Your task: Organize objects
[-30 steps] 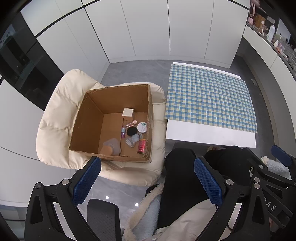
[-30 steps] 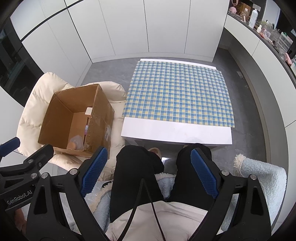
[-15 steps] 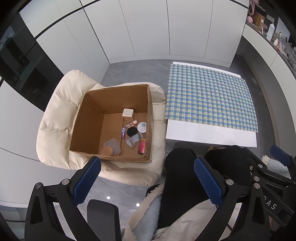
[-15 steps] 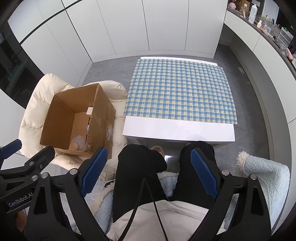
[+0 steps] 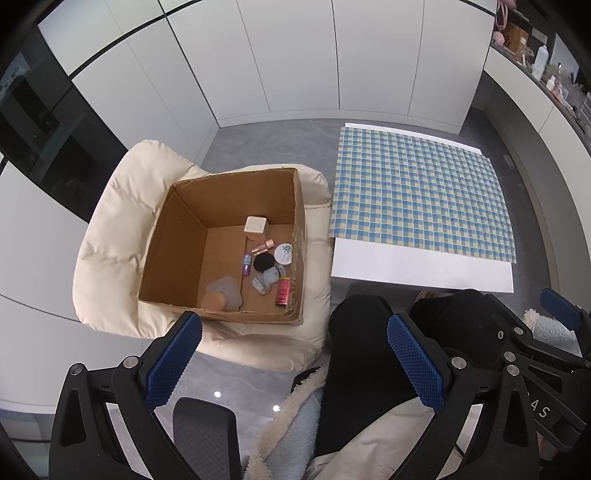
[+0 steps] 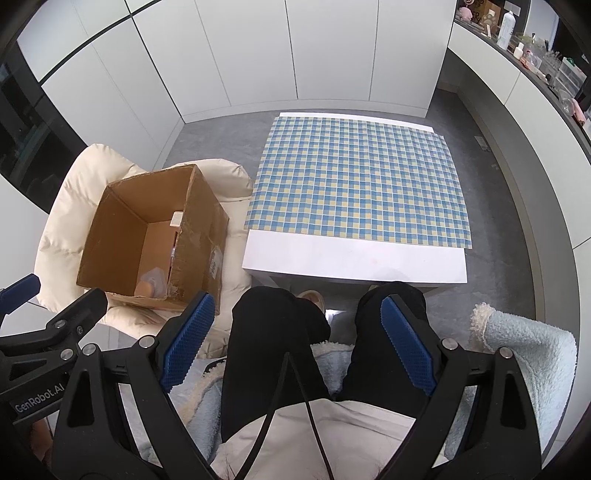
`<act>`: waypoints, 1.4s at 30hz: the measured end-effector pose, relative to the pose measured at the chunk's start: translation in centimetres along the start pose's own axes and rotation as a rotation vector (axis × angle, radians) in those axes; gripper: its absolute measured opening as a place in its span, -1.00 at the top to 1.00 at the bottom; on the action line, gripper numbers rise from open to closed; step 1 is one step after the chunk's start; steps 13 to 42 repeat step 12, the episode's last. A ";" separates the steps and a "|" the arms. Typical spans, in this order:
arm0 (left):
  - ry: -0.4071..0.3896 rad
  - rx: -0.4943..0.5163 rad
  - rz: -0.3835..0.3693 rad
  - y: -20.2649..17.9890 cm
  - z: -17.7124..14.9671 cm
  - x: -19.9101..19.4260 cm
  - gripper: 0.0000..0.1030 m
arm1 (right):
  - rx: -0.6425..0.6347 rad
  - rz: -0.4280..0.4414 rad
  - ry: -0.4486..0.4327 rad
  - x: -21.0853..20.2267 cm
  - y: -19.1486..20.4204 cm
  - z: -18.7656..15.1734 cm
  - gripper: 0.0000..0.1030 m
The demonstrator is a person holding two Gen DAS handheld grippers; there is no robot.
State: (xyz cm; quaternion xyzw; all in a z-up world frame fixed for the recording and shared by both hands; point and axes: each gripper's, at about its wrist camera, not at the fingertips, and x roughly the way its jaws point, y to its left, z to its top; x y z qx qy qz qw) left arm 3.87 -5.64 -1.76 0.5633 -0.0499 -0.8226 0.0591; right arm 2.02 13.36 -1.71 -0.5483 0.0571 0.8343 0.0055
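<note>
An open cardboard box (image 5: 177,236) sits on a cream padded chair (image 5: 110,206). Inside lie several small items: a white square box (image 5: 255,224), a white round jar (image 5: 283,253), a black puff (image 5: 264,262), a red tube (image 5: 283,297) and a peach sponge (image 5: 215,300). The box also shows in the right wrist view (image 6: 122,240). My left gripper (image 5: 295,354) is open and empty, held high, nearer than the box. My right gripper (image 6: 295,339) is open and empty above the person's knees. A low white table (image 6: 354,262) with a blue checked cloth (image 6: 358,181) stands right of the box.
The person's black-trousered legs (image 6: 273,339) and a pale blue fleece (image 6: 524,354) lie below both grippers. White cabinets (image 6: 295,51) line the back wall. A counter with bottles (image 6: 506,26) runs along the right. Grey floor surrounds the table.
Both views have shifted only slightly; the right wrist view drifted a little so the table sits slightly further right. Both grippers stay open and nothing was picked up.
</note>
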 end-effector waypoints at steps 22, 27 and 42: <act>0.003 -0.001 -0.003 0.0 0.0 0.1 -0.96 | -0.008 -0.001 0.005 0.2 0.1 0.1 -0.81; 0.003 -0.001 -0.003 0.0 0.0 0.1 -0.96 | -0.008 -0.001 0.005 0.2 0.1 0.1 -0.81; 0.003 -0.001 -0.003 0.0 0.0 0.1 -0.96 | -0.008 -0.001 0.005 0.2 0.1 0.1 -0.81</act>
